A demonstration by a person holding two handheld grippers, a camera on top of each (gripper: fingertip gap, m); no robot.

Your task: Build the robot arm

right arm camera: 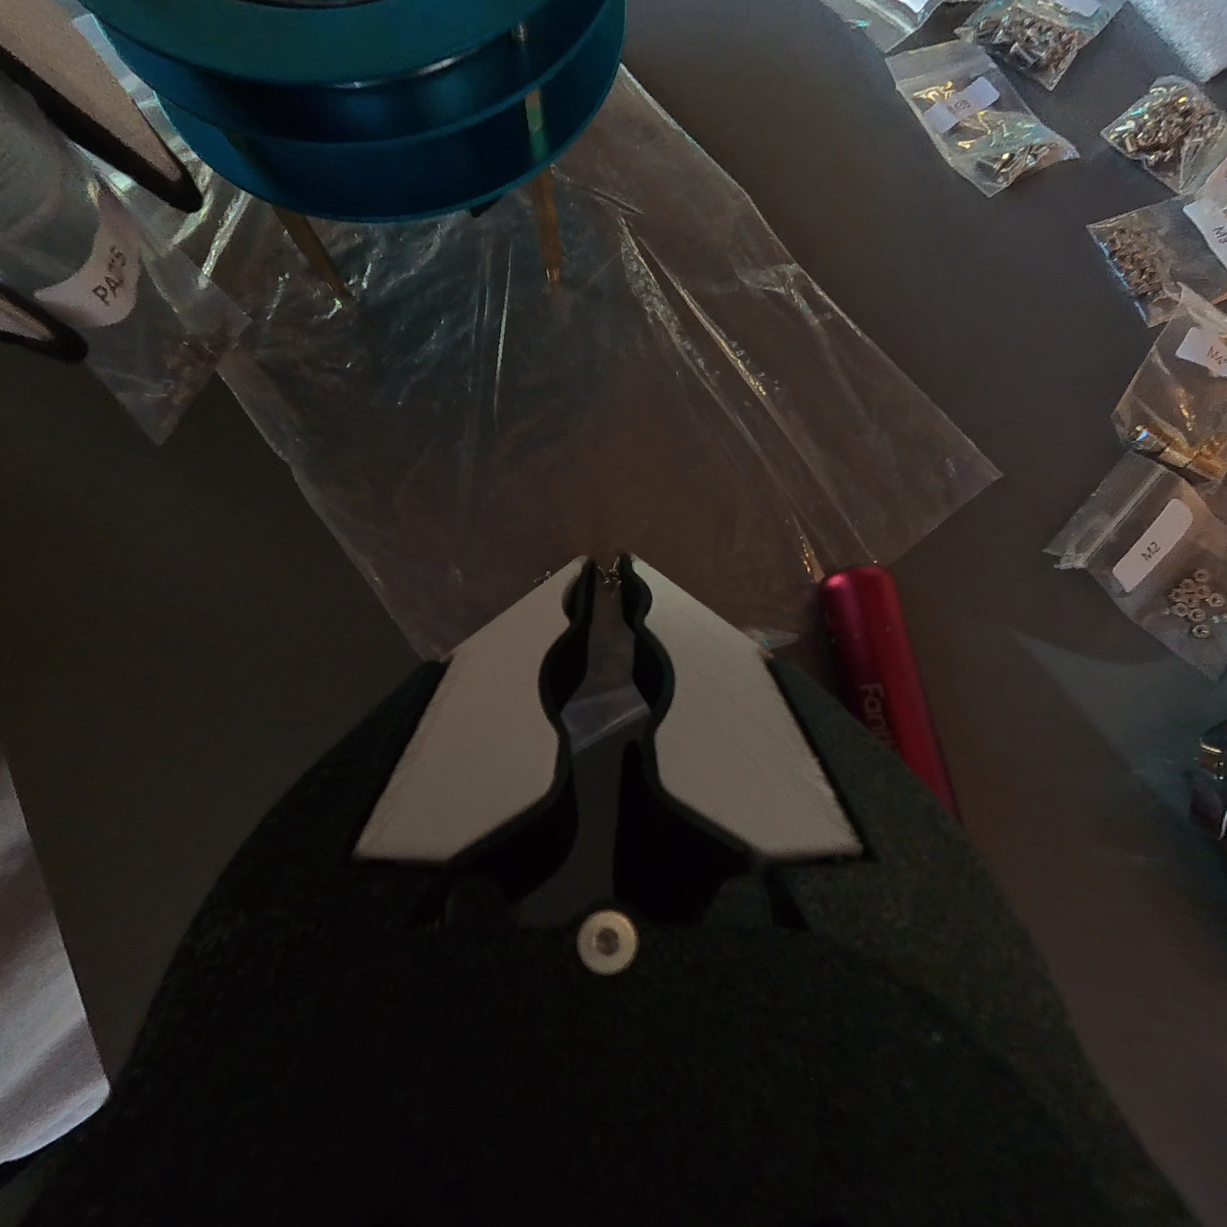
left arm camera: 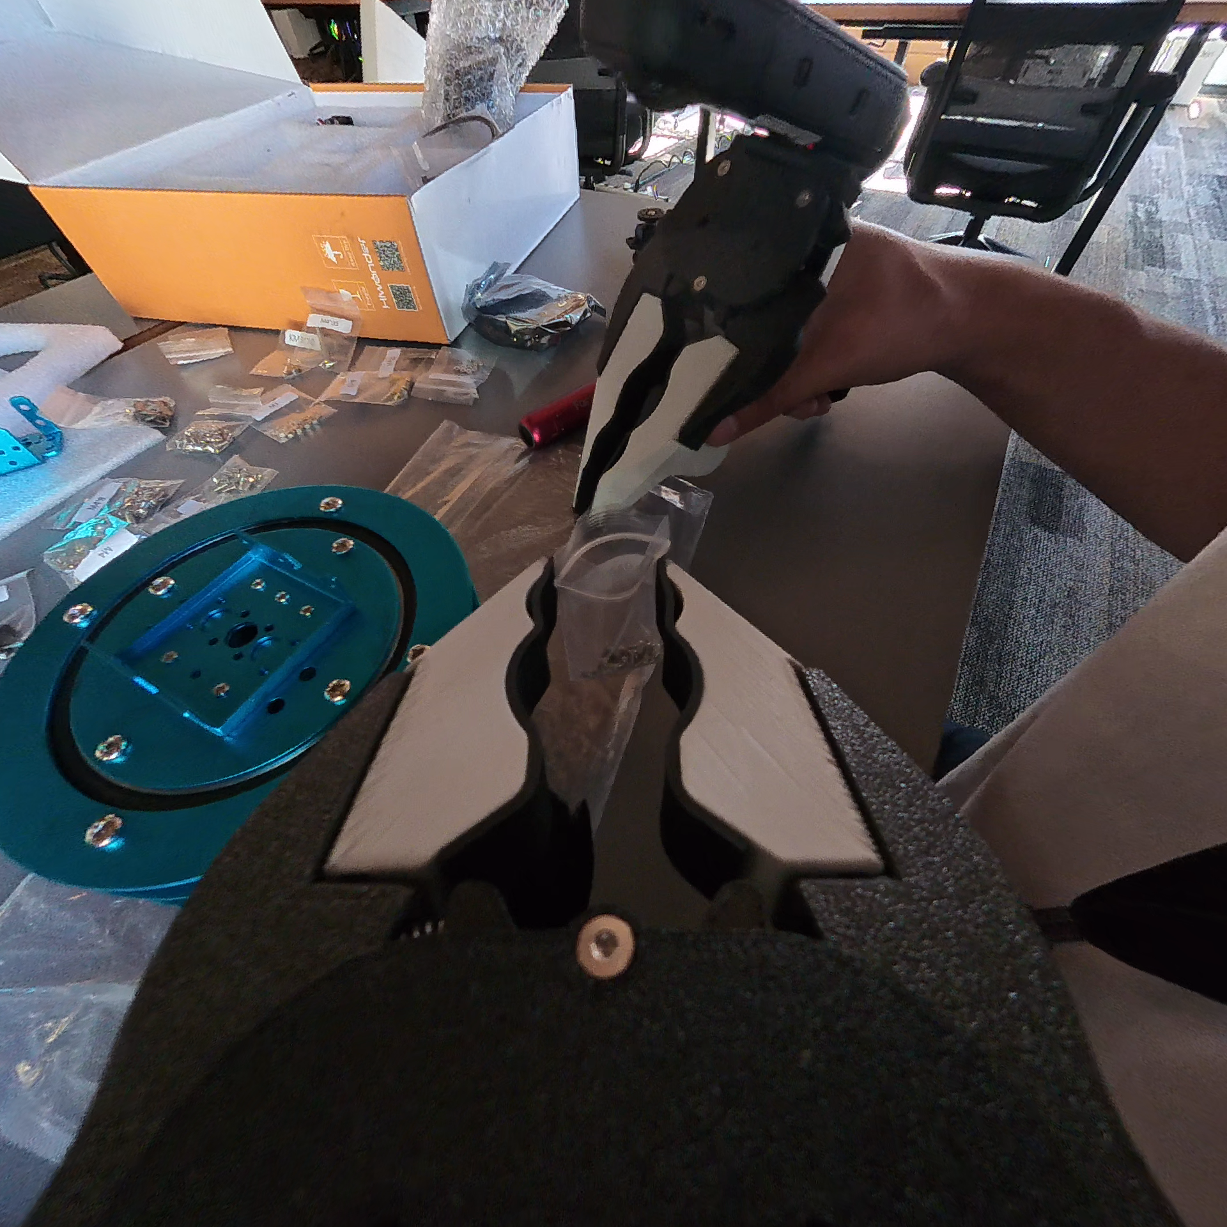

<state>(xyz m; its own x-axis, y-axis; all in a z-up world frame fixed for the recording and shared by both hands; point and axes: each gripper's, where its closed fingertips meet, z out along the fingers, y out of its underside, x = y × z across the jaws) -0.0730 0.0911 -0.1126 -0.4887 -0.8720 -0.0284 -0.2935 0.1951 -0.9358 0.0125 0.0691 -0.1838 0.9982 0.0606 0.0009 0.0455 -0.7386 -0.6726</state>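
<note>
Left wrist view: the left hand-held gripper point(left arm camera: 607, 577), jaws narrowed, pinches a small clear plastic bag of dark screws point(left arm camera: 607, 637) upright above the worktop point(left arm camera: 830, 564), so the right hand-held gripper point(left arm camera: 591, 501) ahead can nip its mouth. Right wrist view: that gripper, nearly closed, grips clear film at its tips; a red metal cylinder point(right arm camera: 876, 670) lies just right.

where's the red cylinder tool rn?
Lying on the table, the red cylinder tool sits just right of the right gripper, beside the flat clear plastic sheet.

Left wrist view: close, facing across table point(left arm camera: 830, 531). Right wrist view: steeply downward (close). Shared: teal disc assembly point(left arm camera: 219, 670), red cylinder point(right arm camera: 883, 684).
</note>
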